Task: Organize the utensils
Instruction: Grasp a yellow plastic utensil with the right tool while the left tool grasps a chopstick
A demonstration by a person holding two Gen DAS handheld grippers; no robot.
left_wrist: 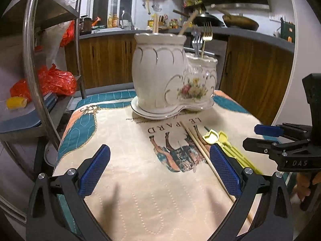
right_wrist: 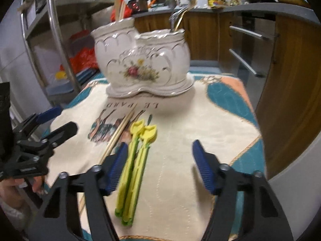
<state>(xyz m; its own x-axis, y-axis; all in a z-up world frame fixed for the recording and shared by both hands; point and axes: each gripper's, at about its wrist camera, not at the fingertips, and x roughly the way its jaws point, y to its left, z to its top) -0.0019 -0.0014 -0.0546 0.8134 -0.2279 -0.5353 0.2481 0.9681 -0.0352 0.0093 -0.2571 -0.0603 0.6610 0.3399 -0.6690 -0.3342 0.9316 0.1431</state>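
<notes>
On a small table covered by a quilted cream, teal and peach cloth [left_wrist: 124, 180] printed with a horse figure stands a white two-compartment ceramic utensil holder with gold trim and a painted flower spray [left_wrist: 160, 76]. Its taller compartment holds wooden chopsticks [left_wrist: 154, 25]; the lower one holds metal forks, one of them gold-coloured [left_wrist: 206, 33]. In front of the holder, flat on the cloth, lies a pair of loose pale wooden chopsticks [right_wrist: 118, 134], and just beside it on the right two yellow-green plastic utensils with scoop-shaped heads [right_wrist: 136, 160], lying side by side and pointing toward the holder.

The left gripper [left_wrist: 160, 170] is tilted downward above the near part of the cloth, its blue-padded jaws spread wide with nothing between them; its right finger [left_wrist: 224, 170] overlaps the loose chopsticks in the left wrist view, and contact cannot be told. The right gripper [right_wrist: 160, 164] also points down at the cloth, jaws apart and gripping nothing; its left pad [right_wrist: 116, 168] sits right beside the yellow-green pair, which lies just inside the gap. The right view is somewhat blurred. A hand [right_wrist: 12, 184] grips the left tool's handle.
</notes>
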